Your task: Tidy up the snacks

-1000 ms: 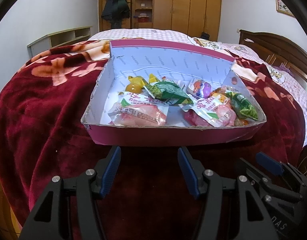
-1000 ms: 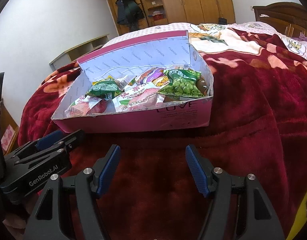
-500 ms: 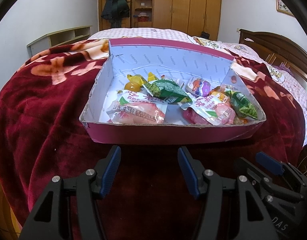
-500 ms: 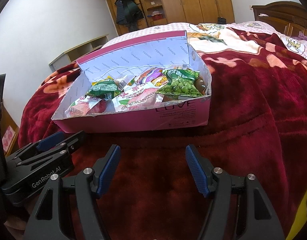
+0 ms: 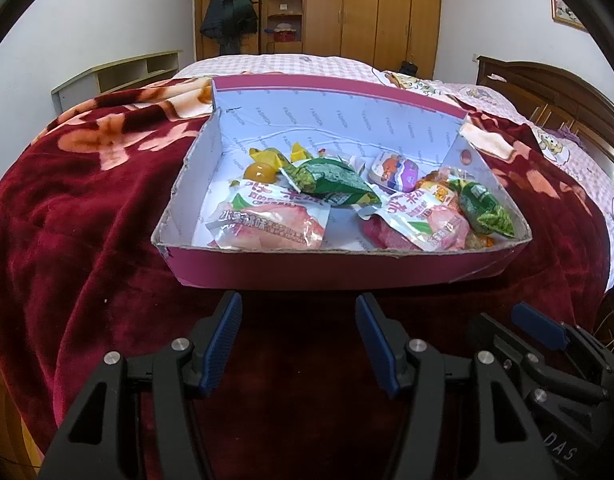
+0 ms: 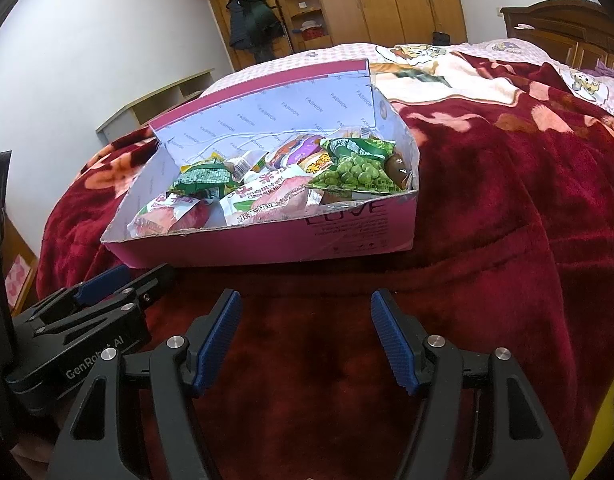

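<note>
A dark red blanket (image 5: 75,216) covers the bed, with a wooden wardrobe (image 5: 371,4) against the far wall. Near the blanket's front edge sits a pink cardboard box (image 5: 307,270), its far flap standing up, and every snack in view lies inside it. Two pink-and-white packets (image 5: 267,224) rest against the near wall, a green packet (image 5: 331,182) and an amber jelly cup (image 5: 259,171) lie toward the left, and a green pea packet (image 6: 357,172) fills the right end. The left gripper (image 5: 299,338) and the right gripper (image 6: 305,336) hover side by side just short of the box, both released, jaws apart with nothing between them. The risks lie in the soft footing and the clutter: a push on the low near wall could slide or tip the box on the plush blanket, and the overlapping, slippery wrappers could make a pinch catch two packets or let one slip out.
</note>
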The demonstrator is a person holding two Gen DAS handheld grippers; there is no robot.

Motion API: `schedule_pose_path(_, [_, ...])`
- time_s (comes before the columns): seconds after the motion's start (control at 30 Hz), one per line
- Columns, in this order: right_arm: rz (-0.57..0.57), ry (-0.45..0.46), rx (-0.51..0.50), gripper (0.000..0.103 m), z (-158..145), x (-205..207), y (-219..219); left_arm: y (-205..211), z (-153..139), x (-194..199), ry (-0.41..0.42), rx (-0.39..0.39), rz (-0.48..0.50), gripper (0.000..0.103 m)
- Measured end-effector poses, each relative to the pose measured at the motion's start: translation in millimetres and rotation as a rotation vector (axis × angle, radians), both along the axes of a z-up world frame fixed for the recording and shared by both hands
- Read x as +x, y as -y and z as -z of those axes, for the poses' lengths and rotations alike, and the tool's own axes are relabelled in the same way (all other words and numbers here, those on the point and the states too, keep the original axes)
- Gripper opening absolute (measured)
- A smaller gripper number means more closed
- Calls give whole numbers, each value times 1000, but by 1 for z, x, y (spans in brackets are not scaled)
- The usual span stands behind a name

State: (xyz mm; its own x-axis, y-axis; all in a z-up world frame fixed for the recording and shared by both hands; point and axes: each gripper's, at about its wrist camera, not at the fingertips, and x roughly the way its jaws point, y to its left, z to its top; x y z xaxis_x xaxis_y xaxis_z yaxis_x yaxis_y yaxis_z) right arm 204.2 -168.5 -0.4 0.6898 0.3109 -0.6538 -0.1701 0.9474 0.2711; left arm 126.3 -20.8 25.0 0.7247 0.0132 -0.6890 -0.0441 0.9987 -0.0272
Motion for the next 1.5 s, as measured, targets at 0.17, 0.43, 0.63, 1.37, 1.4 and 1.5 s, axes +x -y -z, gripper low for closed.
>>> schedule_pose_path(0.17, [-1,-4,1,69,0,1,0,0,1,0,-6,-2,-2,62])
schedule_pose_path(0.43, [-2,-4,2,69,0,2,0,-2,1,0,-6,-6,-6,62])
schedule_pose_path(0.63, [-3,-8,2,69,2,1,-3,-2,3,-1,-10,-8,-6,62])
schedule_pose_path(1.37, [1,-14,2,69,6,-1,-3,-3,6,0,-16,-8,-12,62])
schedule_pose_path(1.4, [0,-14,2,69,6,-1,-3,-3,6,0,-16,-8,-13,62])
schedule_pose_path(1.5, [1,-15,2,69,5,-1,-3,-3,6,0,-16,-8,-12,62])
